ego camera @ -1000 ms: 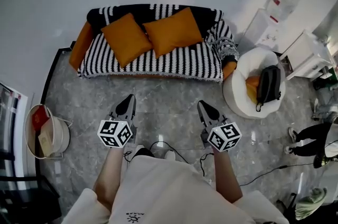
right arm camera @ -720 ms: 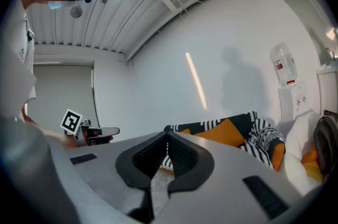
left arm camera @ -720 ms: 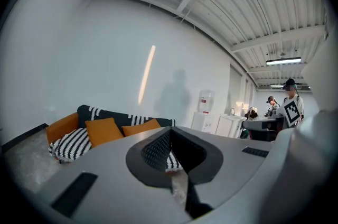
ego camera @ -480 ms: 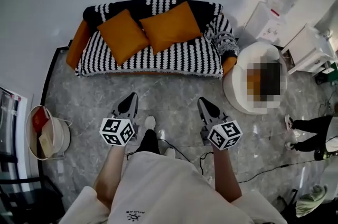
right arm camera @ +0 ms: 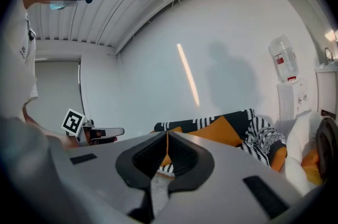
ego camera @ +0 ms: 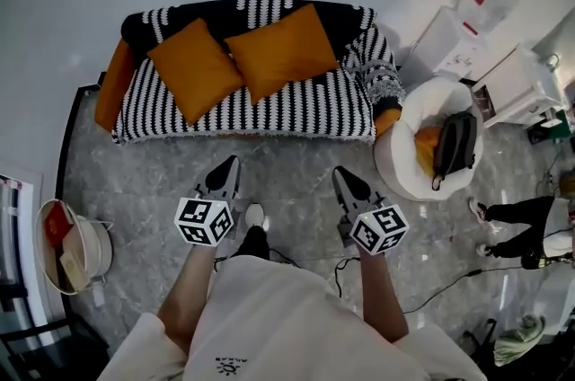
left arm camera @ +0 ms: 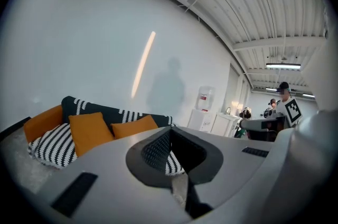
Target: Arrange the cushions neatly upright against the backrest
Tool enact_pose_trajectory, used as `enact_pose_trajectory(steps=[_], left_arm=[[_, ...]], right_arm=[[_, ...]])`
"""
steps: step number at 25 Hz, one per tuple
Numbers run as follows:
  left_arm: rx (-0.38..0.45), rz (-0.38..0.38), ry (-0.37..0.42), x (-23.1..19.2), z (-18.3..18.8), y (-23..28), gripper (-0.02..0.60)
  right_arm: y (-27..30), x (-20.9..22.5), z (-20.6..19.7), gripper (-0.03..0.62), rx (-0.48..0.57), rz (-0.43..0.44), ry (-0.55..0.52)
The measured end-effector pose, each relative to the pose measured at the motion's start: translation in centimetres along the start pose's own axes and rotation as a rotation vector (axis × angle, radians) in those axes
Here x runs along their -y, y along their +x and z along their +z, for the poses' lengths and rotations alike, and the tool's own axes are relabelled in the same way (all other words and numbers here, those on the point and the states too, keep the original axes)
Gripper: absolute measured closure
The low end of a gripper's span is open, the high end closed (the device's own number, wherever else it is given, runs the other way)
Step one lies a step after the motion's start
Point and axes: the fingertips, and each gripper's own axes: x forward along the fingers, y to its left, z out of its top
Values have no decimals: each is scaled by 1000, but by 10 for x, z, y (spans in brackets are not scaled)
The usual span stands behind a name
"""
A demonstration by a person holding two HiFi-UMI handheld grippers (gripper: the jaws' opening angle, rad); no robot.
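Two orange cushions lie on the sofa (ego camera: 355, 105). The left cushion (ego camera: 191, 69) sits on one corner, tipped, with its top on the black backrest (ego camera: 148, 20) and its bottom on the striped cover (ego camera: 296, 105). The right cushion (ego camera: 281, 51) is just beside it, tipped the same way. The two touch at their sides near the middle of the sofa.

Both tools are out in front of the sofa, over the grey floor (ego camera: 287, 159), well apart from the cushions. The left gripper (ego camera: 229, 163) is in front of the sofa's middle. The right gripper (ego camera: 340, 175) is in front of the sofa's right half. Each one has its jaws pressed together with nothing in them.

A round white chair (ego camera: 400, 155) stands just beside the sofa's right end. A black bag (ego camera: 454, 146) lies in it, next to something orange (ego camera: 425, 147). That might be one more cushion, but it is too small to tell. A pale bucket (ego camera: 94, 255) stands well out in front of the sofa's left end. It holds a red thing (ego camera: 56, 222) and a brown flat thing (ego camera: 74, 246).

The person's two bare arms reach forward side by side. Both tools point at the sofa and tip down a little.
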Motion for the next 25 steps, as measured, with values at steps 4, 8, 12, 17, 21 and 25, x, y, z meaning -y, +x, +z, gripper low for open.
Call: enact_pose_trajectory(steps=[4, 8, 12, 17, 21, 25], left_arm=[[-27, -12, -15, -38, 12, 37, 563], [-44, -25, -26, -82, 27, 77, 563], [-42, -38, -28, -123, 44, 111, 563], [-41, -61, -15, -147, 64, 147, 563], [-55, -59, -27, -158, 65, 166, 563], [-72, -35, -42, -165, 62, 186, 563]], right_arm=[[57, 7, 17, 569, -17, 0, -6], [118, 18, 34, 569, -26, -9, -5], [168, 26, 43, 569, -33, -22, -3], [208, 40, 48, 569, -43, -33, 31], [230, 52, 51, 569, -58, -29, 34], [249, 73, 58, 569, -61, -24, 37]])
